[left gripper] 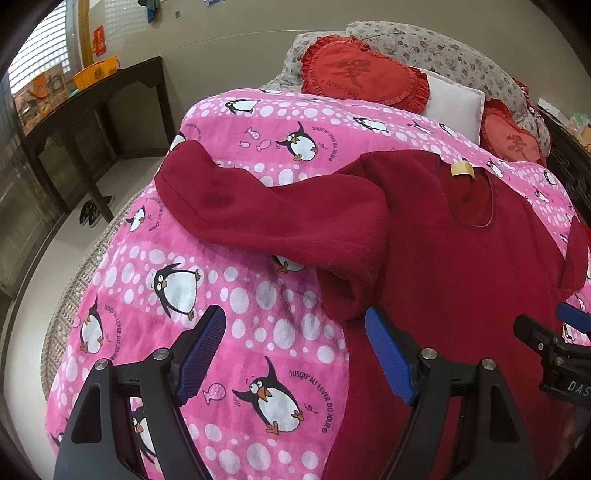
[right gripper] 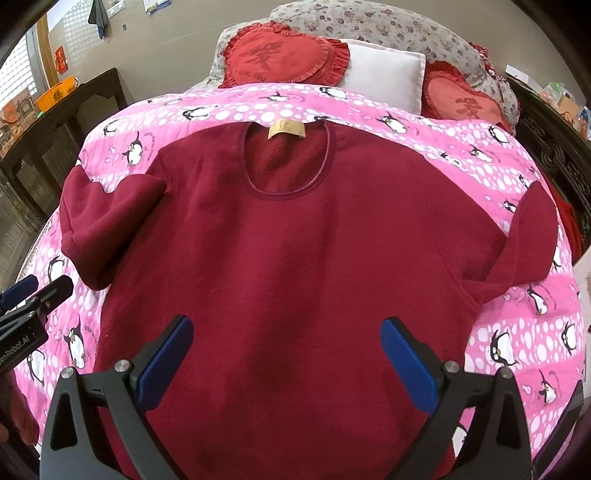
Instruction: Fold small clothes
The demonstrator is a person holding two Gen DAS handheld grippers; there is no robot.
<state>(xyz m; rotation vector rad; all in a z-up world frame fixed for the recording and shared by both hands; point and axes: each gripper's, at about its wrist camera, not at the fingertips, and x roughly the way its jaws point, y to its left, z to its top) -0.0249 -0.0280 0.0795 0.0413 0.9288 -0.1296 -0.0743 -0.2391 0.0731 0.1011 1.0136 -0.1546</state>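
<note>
A dark red fleece top [right gripper: 295,236] lies spread flat on the pink penguin blanket [right gripper: 524,332], neck and tan label [right gripper: 287,129] away from me. Its left sleeve [left gripper: 266,210] stretches out to the side; the right sleeve [right gripper: 532,236] bends back toward the body. My right gripper [right gripper: 288,347] hovers open above the lower middle of the top, holding nothing. My left gripper [left gripper: 295,347] is open over the blanket [left gripper: 236,295] at the top's [left gripper: 461,280] left edge, near the sleeve's underarm fold. The right gripper [left gripper: 550,332] shows at the left wrist view's right edge.
Two red heart cushions [right gripper: 284,55] [right gripper: 465,101], a white pillow [right gripper: 384,72] and a floral quilt [right gripper: 388,26] lie at the bed's head. A dark wooden table [left gripper: 92,110] with an orange basket [left gripper: 96,70] stands left of the bed, shoes [left gripper: 94,210] on the floor beneath.
</note>
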